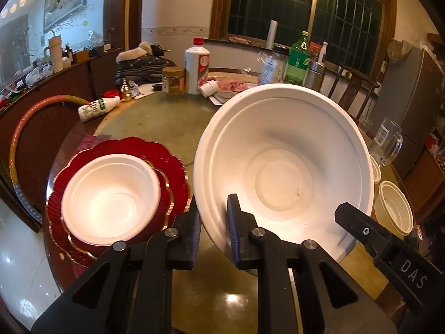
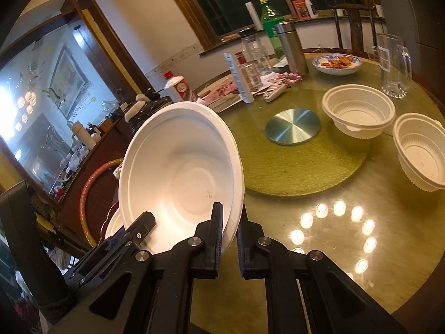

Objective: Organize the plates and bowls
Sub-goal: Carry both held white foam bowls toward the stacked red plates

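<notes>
On the left of the worktop (image 1: 155, 117) a small white bowl (image 1: 111, 197) sat nested in the red plate (image 1: 172, 161). The left gripper (image 1: 214, 217) and the right gripper (image 2: 229, 225) each had their fingers pinched on the rim of the large white bowl (image 1: 283, 167), held tilted above the surface. Judging by this, stacking was under way; next it probably needed lowering onto the nested bowl

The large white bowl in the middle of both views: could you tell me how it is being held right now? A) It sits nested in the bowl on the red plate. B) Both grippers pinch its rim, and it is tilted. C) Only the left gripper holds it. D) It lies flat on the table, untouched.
B: the left gripper and the right gripper each clamp the rim of the large white bowl, which is tilted above the table.
</notes>
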Available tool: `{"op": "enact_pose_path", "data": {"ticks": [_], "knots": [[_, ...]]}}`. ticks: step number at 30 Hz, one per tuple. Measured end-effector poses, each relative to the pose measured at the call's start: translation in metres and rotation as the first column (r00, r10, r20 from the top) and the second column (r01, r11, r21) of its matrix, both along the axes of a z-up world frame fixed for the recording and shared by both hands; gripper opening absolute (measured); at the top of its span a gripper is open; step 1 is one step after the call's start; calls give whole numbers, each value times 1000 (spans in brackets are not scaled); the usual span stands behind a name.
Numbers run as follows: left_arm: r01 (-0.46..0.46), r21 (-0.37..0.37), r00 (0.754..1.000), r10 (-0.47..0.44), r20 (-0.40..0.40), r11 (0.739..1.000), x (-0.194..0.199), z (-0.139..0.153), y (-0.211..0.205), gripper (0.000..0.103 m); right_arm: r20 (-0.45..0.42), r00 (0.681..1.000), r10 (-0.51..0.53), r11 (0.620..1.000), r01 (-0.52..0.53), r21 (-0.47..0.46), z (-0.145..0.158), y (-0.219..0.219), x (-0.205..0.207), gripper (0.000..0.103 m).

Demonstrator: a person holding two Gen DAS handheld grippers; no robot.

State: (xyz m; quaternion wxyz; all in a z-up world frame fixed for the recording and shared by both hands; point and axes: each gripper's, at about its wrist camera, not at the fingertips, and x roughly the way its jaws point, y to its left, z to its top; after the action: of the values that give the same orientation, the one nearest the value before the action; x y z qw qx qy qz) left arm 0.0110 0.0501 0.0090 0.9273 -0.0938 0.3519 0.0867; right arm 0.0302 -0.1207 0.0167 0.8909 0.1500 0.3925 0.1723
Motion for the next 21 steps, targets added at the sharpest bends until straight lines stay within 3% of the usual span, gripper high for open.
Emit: {"op": "enact_pose_path", "data": {"ticks": [11, 21], "knots": [[-65, -13, 998, 65, 19, 998, -11, 3, 36, 16, 17, 997, 72, 997, -71, -32, 9, 41, -3, 9], [-175, -26, 984, 176, 21, 984, -27, 0, 86, 16, 44, 983, 177, 979, -171, -115, 14, 109, -6, 9]]}}
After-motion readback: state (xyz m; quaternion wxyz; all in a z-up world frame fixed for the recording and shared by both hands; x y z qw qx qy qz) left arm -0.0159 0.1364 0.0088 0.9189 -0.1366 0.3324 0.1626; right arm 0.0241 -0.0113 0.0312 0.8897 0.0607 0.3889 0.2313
